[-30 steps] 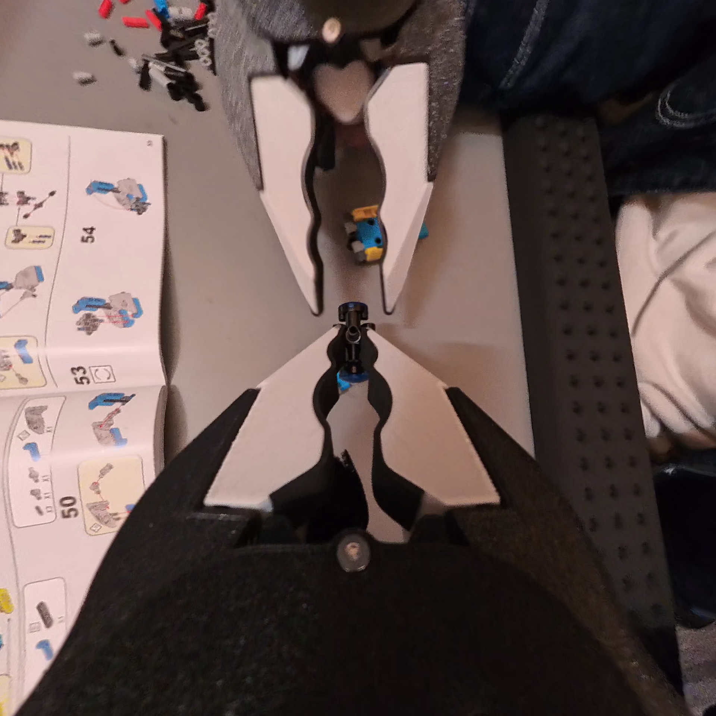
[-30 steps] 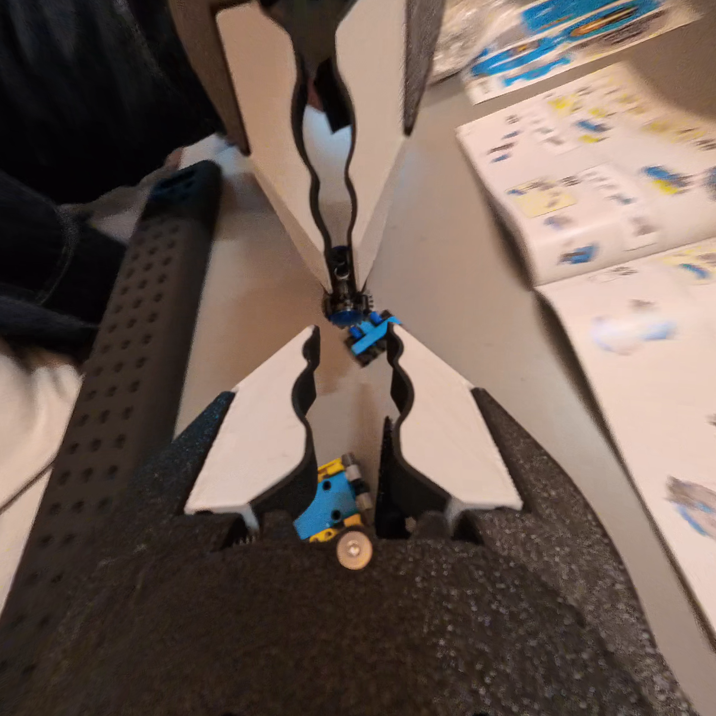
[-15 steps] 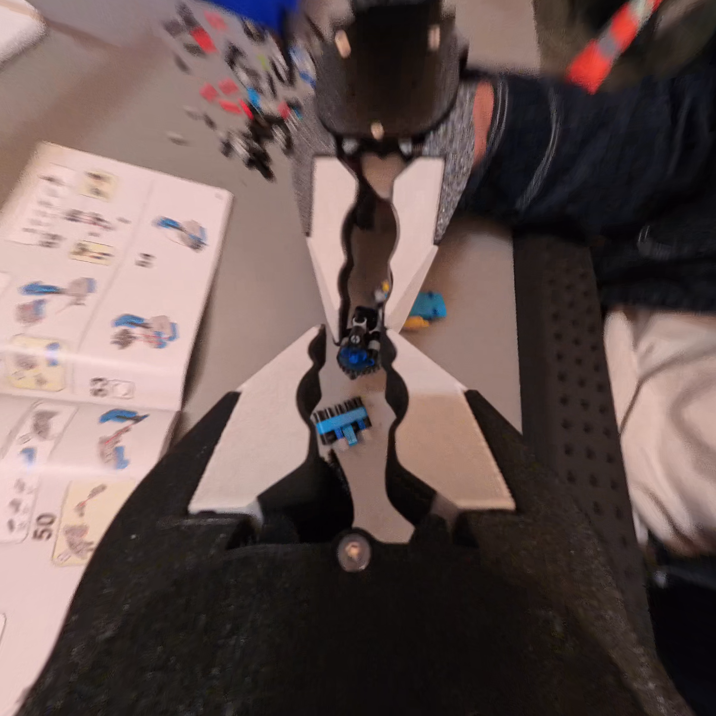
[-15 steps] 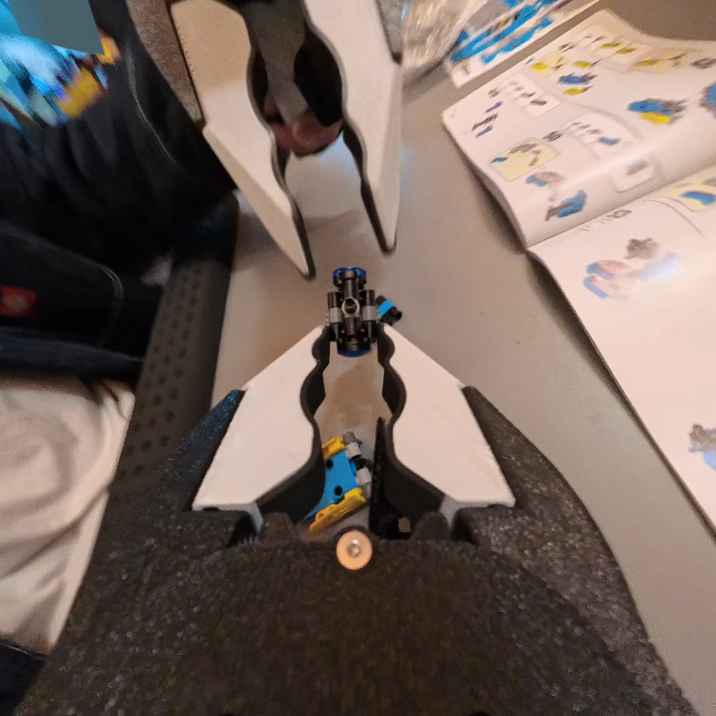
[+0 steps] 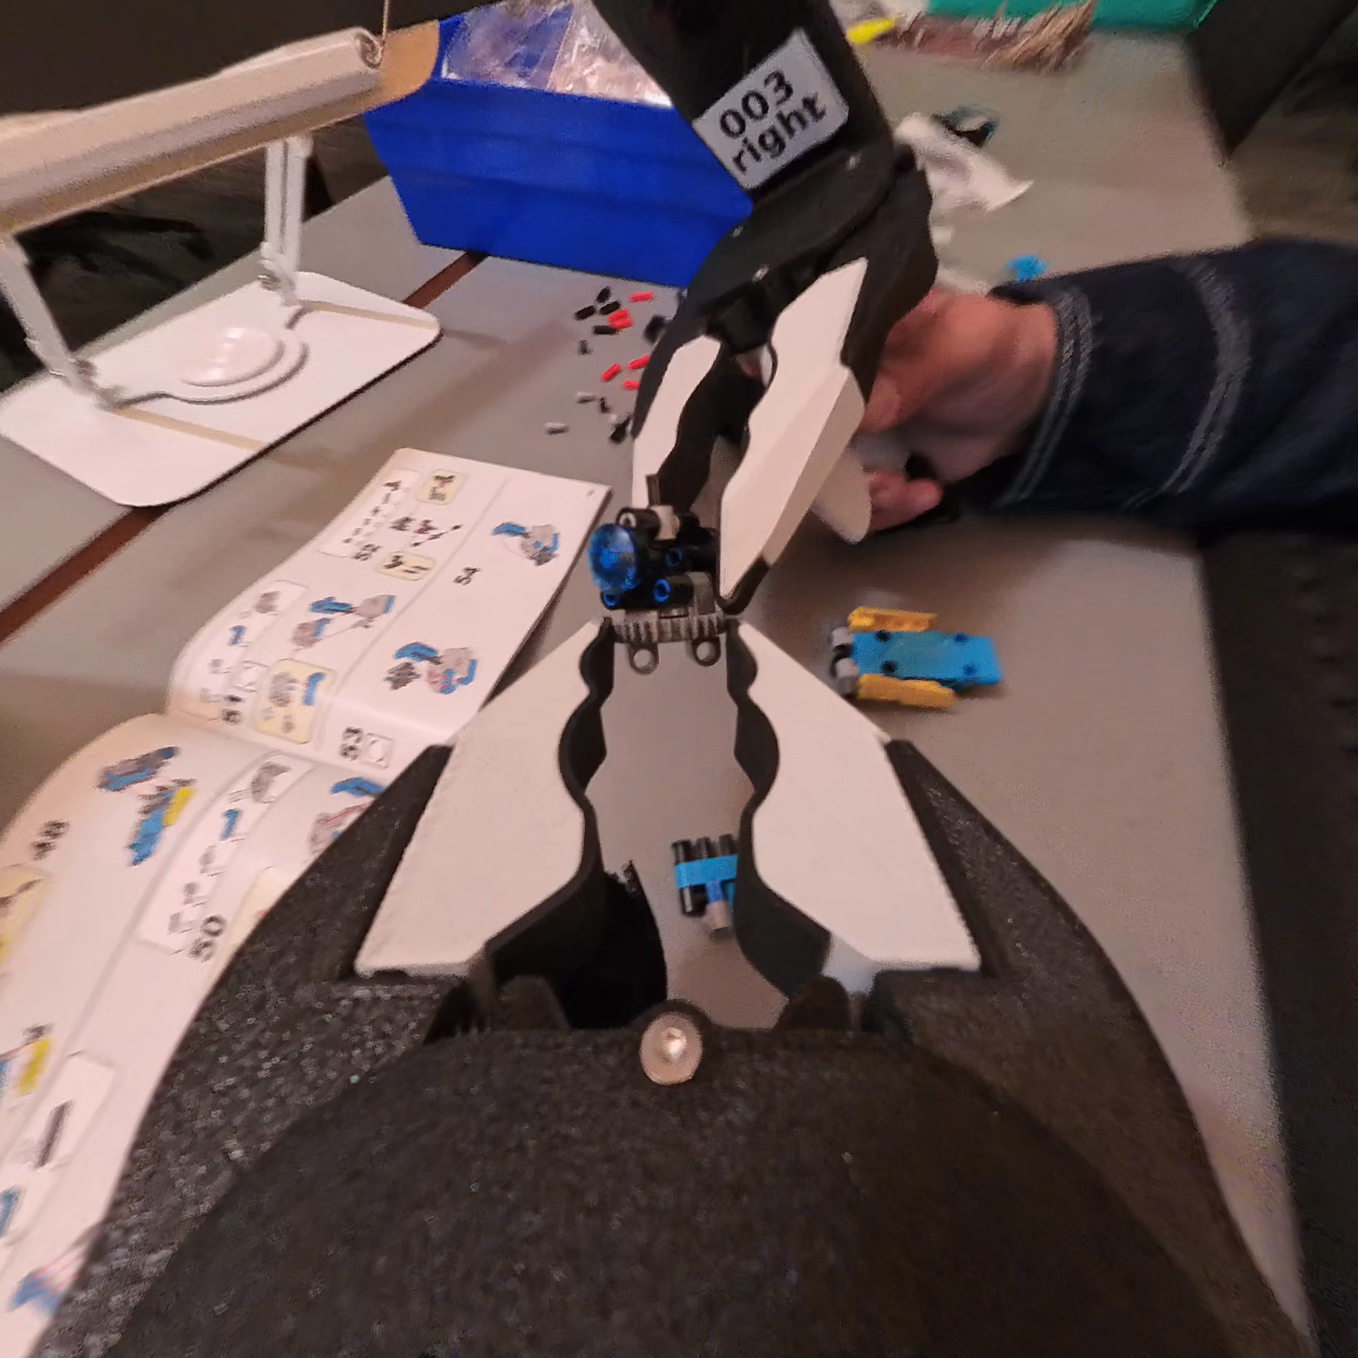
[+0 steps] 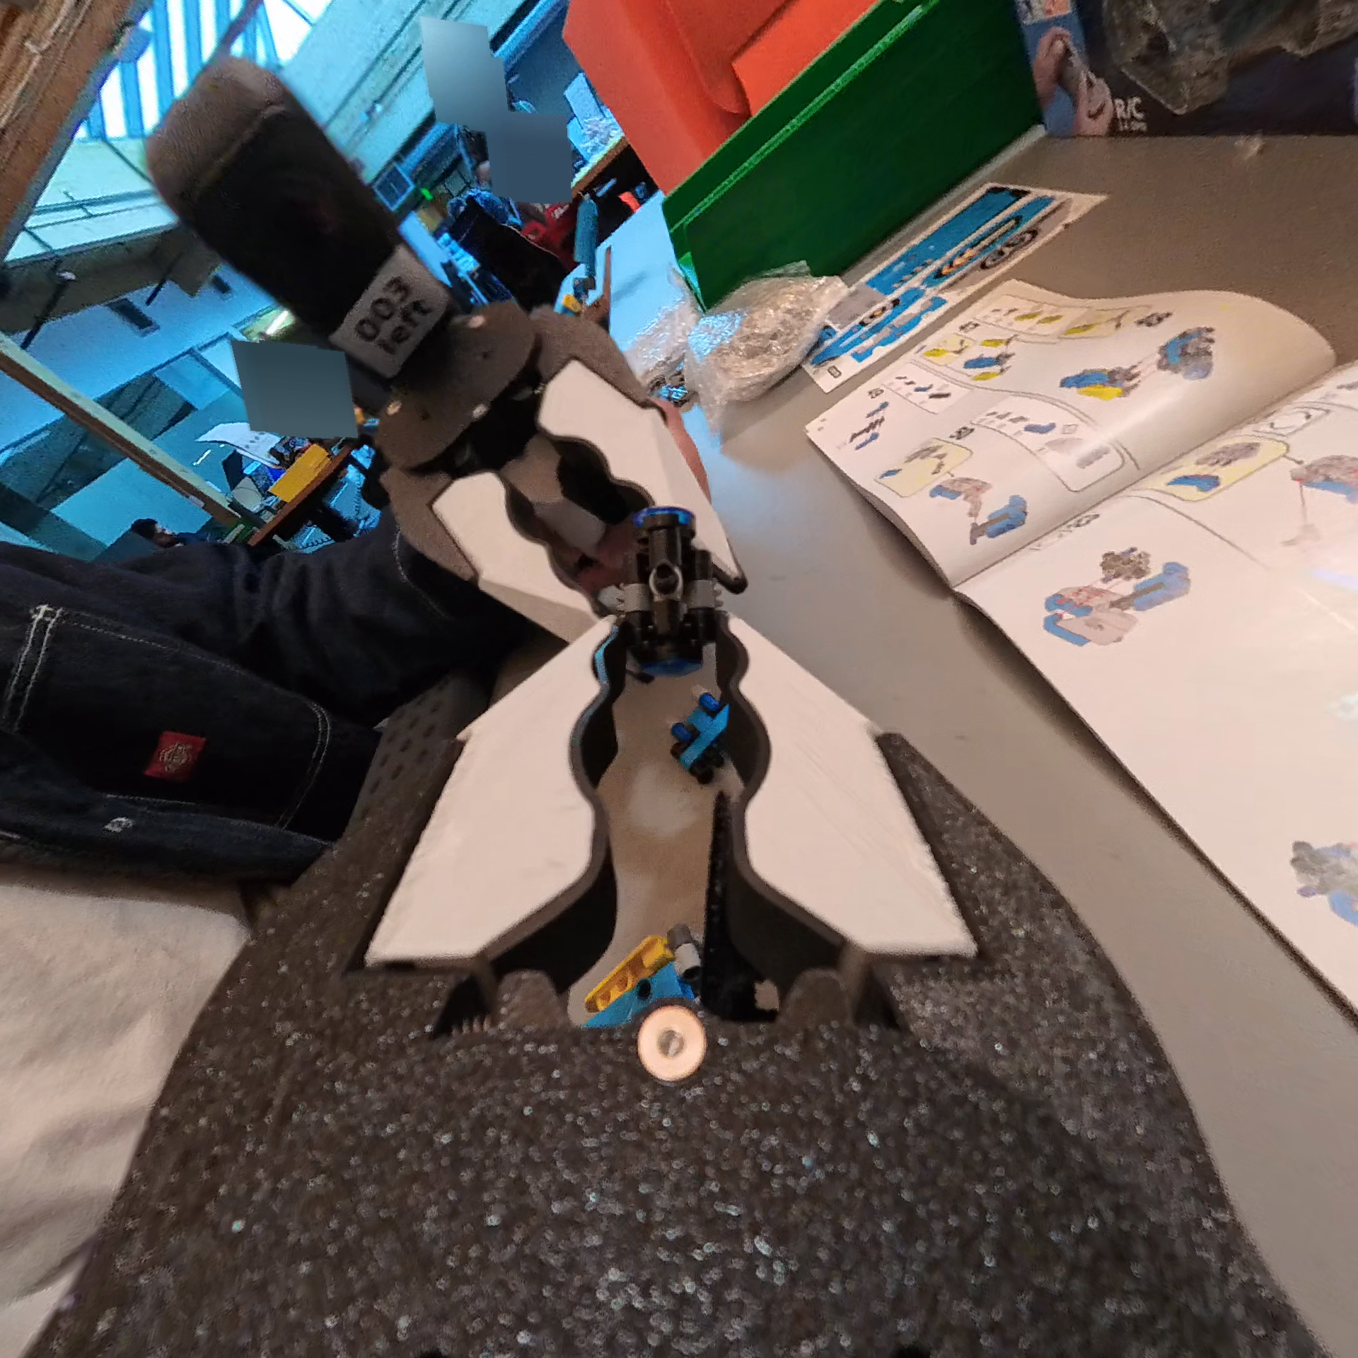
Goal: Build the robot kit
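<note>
Tongs status first. My left gripper (image 5: 667, 638) is closed down to a narrow gap, and its tips pinch the grey toothed strip at the bottom of the small assembly (image 5: 647, 566), the black lump with the clear blue round stud on its side. My right gripper (image 6: 665, 647) comes in from the far side of the small assembly, also nearly closed, with its tips clamped on the black body. So both have hold of the same piece and it hangs above the table (image 5: 1029, 808), touching nothing else.

Below the small assembly and nearer to me, a blue-and-black bit (image 5: 705, 874) lies loose on the table between my left fingers. A blue-and-yellow block (image 5: 918, 658) sits on the table off to the right of it, well apart. The open instruction booklet (image 5: 382, 632) is off to its left. Beyond it there's a scatter of red and black pins (image 5: 617, 345), then a blue bin (image 5: 558, 169) and a white lamp base (image 5: 220, 375).

My worry is that the two grips pull on different layers of a stack that's only pressed together. If either wrist twists or drifts, I reckon it pops apart and bits drop among the loose parts underneath. The left's hold on that thin strip also looks shallow, so it could slip off.
</note>
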A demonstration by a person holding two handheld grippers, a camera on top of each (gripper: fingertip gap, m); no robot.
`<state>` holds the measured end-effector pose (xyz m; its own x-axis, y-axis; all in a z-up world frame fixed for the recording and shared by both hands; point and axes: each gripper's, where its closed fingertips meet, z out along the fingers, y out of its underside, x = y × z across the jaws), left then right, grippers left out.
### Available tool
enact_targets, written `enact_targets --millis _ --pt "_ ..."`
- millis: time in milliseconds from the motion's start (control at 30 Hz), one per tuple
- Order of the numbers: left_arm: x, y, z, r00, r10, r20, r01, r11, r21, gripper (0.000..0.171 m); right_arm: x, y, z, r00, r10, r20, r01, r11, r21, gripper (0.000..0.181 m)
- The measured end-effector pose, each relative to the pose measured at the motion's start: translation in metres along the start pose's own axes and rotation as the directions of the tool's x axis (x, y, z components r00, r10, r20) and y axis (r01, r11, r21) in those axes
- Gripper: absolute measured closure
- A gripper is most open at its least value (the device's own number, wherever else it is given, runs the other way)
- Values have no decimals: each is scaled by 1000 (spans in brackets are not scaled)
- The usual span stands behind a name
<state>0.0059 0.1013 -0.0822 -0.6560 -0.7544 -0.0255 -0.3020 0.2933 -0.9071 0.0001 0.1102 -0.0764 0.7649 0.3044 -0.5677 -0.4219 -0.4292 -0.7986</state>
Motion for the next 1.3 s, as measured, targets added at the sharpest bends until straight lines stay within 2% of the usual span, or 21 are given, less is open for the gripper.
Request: enact_targets --millis 100,200,333,433,500,533,600,667,767,833,900,933,1000,1100,1167,1233,1300 --pt "-4 4 1 993 83 78 -82 996 -24 142 4 2 2 999 34 -2 -34 999 7 158" --pt "-1 7 1 993 99 58 -97 994 -40 142 3 6 2 998 55 23 -54 998 -15 157" --pt "-2 14 0 982 173 74 -166 982 -85 143 3 0 -6 1000 0 0 0 1000 -13 148" --pt "5 11 0 986 162 35 -159 985 -68 143 10 4 -7 995 -74 -70 70 996 -58 155" --pt "2 13 1 978 199 67 -192 977 -92 143 6 5 -5 993 -103 -60 99 993 -70 172" --pt "0 14 1 970 225 86 -216 970 -109 143 7 7 -4 993 -94 -68 88 993 -83 173" --pt "-5 16 3 941 305 149 -284 947 -147 143 11 6 -4 996 3 -85 -10 997 -81 173" --pt "-12 16 3 903 375 209 -339 921 -190 143 17 3 -2 981 174 -90 -177 983 -38 171" --pt "-16 20 4 896 386 221 -343 916 -209 144 22 4 0 939 331 -90 -332 943 1 170" --pt "-17 22 6 863 444 241 -390 889 -241 143 26 6 0 885 456 -92 -456 890 26 169" --pt "-18 21 6 827 497 264 -431 861 -271 143 26 6 -1 882 463 -91 -461 886 42 170" --pt "-18 21 7 834 482 267 -417 869 -267 143 26 5 -2 893 438 -101 -436 899 42 170" --pt "-16 17 5 894 379 238 -337 920 -200 143 23 2 -3 944 313 -102 -313 950 17 172" --pt "-2 3 -3 990 125 71 -123 992 -31 143 1 -8 -7 1000 24 -14 -24 1000 3 174" --pt "7 -1 -6 999 -3 -50 4 1000 10 143 -7 -6 -9 999 -18 32 18 1000 -9 172" --pt "17 -1 -7 990 -48 -135 51 999 15 143 -15 -6 -8 997 -4 80 4 1000 3 154" --pt "20 3 -6 988 -38 -149 38 999 -5 144 -18 1 -6 997 -4 83 9 998 -56 170"
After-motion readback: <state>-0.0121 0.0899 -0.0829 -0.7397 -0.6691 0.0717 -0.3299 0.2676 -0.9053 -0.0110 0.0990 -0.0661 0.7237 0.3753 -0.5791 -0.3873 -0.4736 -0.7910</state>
